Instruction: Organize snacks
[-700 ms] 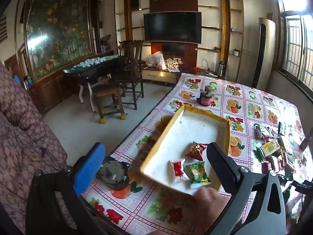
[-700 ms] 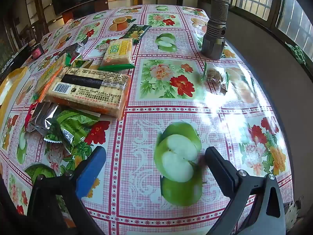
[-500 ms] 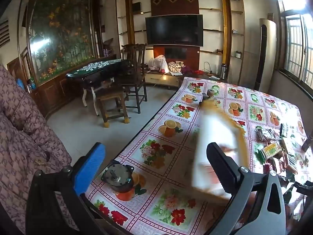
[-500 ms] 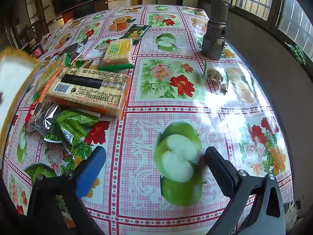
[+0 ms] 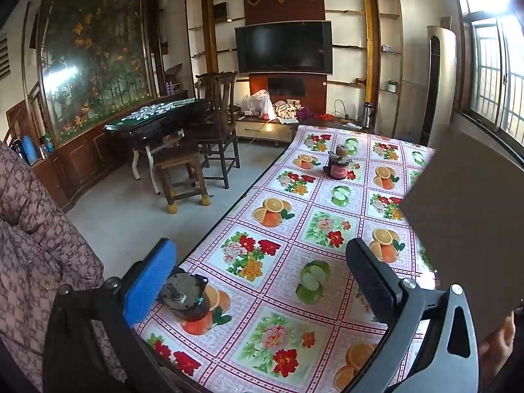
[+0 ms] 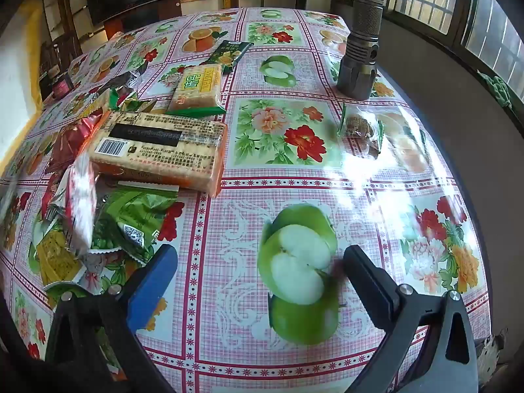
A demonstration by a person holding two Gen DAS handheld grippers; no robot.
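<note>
The sorting has not yet begun: the snack packets [image 6: 98, 163] lie heaped at the tabletop's left edge in the right wrist view, a long cracker pack [image 6: 160, 150] on top, so I judge the next move is reaching left to one of them. The left gripper [image 5: 262, 278] stands spread wide and empty over the tablecloth [image 5: 327, 229] near a small motor [image 5: 185, 296]. The right gripper [image 6: 260, 278], equally spread, holds nothing.
</note>
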